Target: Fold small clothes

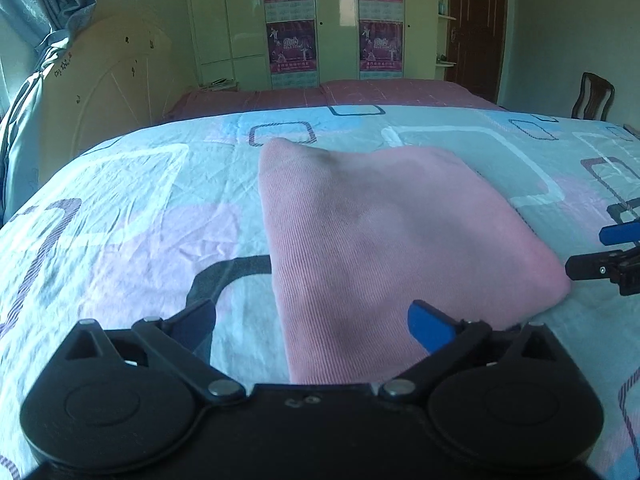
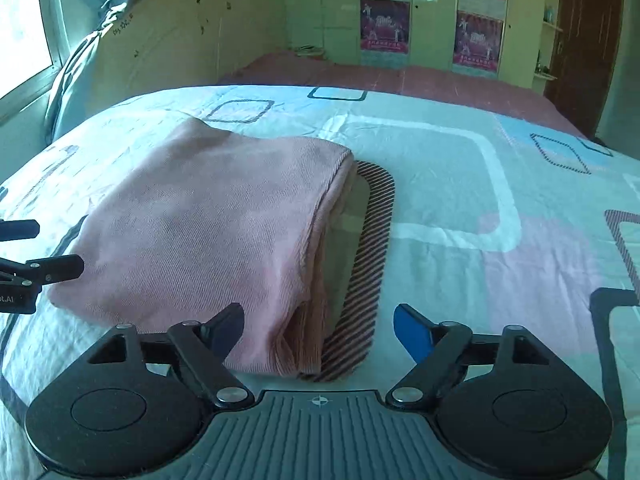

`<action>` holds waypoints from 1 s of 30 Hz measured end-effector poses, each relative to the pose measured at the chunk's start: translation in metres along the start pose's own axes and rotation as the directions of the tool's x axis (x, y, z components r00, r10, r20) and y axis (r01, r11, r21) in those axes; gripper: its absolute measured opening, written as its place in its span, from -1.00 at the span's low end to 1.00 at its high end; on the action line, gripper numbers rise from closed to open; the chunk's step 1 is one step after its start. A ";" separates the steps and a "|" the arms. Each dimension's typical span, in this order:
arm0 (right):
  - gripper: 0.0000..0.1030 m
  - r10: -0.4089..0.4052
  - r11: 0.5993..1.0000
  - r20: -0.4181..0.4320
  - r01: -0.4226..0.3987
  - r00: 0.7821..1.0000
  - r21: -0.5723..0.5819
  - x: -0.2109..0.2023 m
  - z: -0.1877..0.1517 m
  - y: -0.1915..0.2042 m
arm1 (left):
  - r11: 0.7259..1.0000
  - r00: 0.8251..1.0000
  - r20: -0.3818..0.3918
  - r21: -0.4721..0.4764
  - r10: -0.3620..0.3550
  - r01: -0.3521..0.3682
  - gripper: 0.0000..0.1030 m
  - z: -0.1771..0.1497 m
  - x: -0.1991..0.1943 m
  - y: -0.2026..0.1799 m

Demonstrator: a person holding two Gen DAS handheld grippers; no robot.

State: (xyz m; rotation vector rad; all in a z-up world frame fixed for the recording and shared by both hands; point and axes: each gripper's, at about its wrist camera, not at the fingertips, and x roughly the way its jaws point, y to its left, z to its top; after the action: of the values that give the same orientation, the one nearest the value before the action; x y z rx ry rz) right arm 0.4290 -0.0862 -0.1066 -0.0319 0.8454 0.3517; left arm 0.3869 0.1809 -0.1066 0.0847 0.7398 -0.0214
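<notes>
A pink ribbed garment (image 1: 380, 232) lies folded into a thick rectangle on the patterned bed sheet (image 1: 120, 200). My left gripper (image 1: 314, 320) stands open just above the garment's near left edge, its pads clear of the cloth. At the right edge of this view my right gripper (image 1: 604, 250) sits by the garment's right corner. In the right wrist view the folded garment (image 2: 208, 224) shows its layered edge on the right side. There my right gripper (image 2: 320, 316) is open over the near right corner, holding nothing. My left gripper (image 2: 40, 248) shows at the far left, open.
The sheet (image 2: 460, 200) spreads wide to the right of the garment. A pink blanket (image 1: 360, 94) covers the far bed, with a cream headboard (image 1: 116, 92) and curtain (image 1: 48, 8) at left. Wardrobe doors with posters (image 1: 292, 44), a brown door (image 1: 476, 28) and a chair (image 1: 592, 98) stand behind.
</notes>
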 end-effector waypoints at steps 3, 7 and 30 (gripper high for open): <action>1.00 0.007 1.000 -0.003 -0.007 1.000 0.028 -0.026 -0.016 -0.008 | 0.999 0.999 0.022 -0.043 0.027 -0.026 0.99 -0.016 -0.028 -0.008; 1.00 -0.013 0.999 0.040 0.011 0.999 0.053 -0.061 -0.035 -0.012 | 0.997 0.995 0.081 -0.068 0.050 -0.044 0.99 -0.035 -0.067 -0.020; 1.00 -0.010 0.999 0.198 0.000 0.980 0.049 -0.210 -0.117 0.009 | 0.994 0.961 0.261 -0.090 0.087 -0.065 0.99 -0.085 -0.211 -0.099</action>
State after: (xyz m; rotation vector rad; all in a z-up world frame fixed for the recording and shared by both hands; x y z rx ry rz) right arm 0.2136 -0.1587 -0.0290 0.0466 0.6557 0.3236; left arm 0.1692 0.0876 -0.0340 0.0325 0.4688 0.0693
